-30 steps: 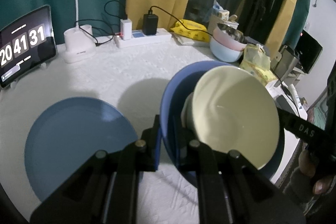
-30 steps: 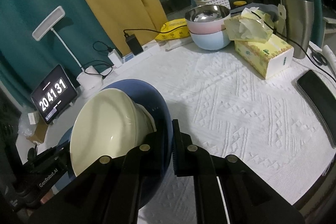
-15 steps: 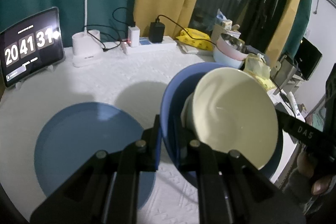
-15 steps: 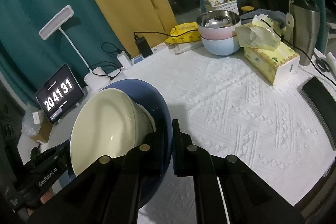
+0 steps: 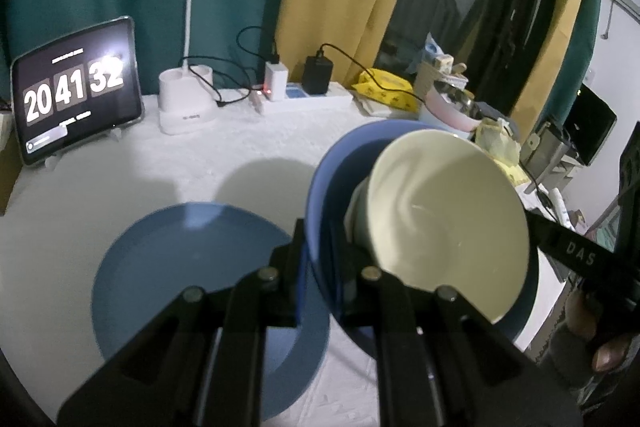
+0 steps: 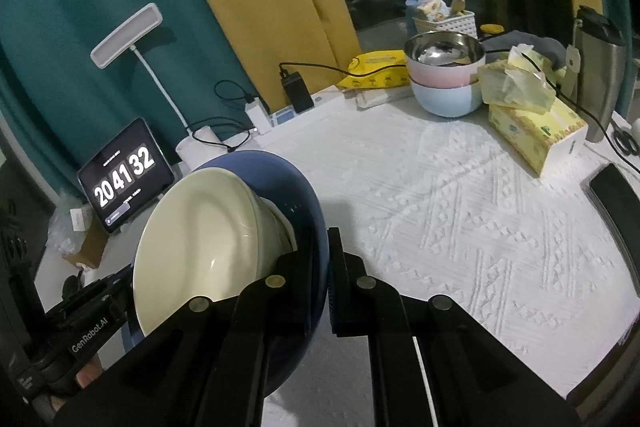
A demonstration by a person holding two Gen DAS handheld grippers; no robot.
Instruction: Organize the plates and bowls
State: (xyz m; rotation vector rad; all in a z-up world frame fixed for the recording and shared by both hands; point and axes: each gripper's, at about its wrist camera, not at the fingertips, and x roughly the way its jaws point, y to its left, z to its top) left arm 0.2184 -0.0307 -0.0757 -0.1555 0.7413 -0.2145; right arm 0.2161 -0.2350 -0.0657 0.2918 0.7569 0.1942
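Both grippers hold one blue plate (image 5: 320, 179) by opposite rims, lifted above the table. A cream bowl (image 5: 452, 219) sits on the plate. My left gripper (image 5: 318, 267) is shut on the plate's near rim in the left wrist view. My right gripper (image 6: 320, 267) is shut on the plate's (image 6: 296, 183) other rim, with the cream bowl (image 6: 200, 251) to its left. A second blue plate (image 5: 192, 267) lies flat on the white tablecloth below and left of the held plate.
A tablet clock (image 5: 76, 95), a white lamp base (image 5: 186, 103) and a power strip (image 5: 304, 99) stand at the back. Stacked pink and blue bowls (image 6: 444, 83), a tissue box (image 6: 536, 123), a steel flask (image 6: 600, 75) and a phone (image 6: 616, 199) sit at the right.
Both grippers have risen with the plate and bowl, and the table objects look further away. The grip is unchanged.
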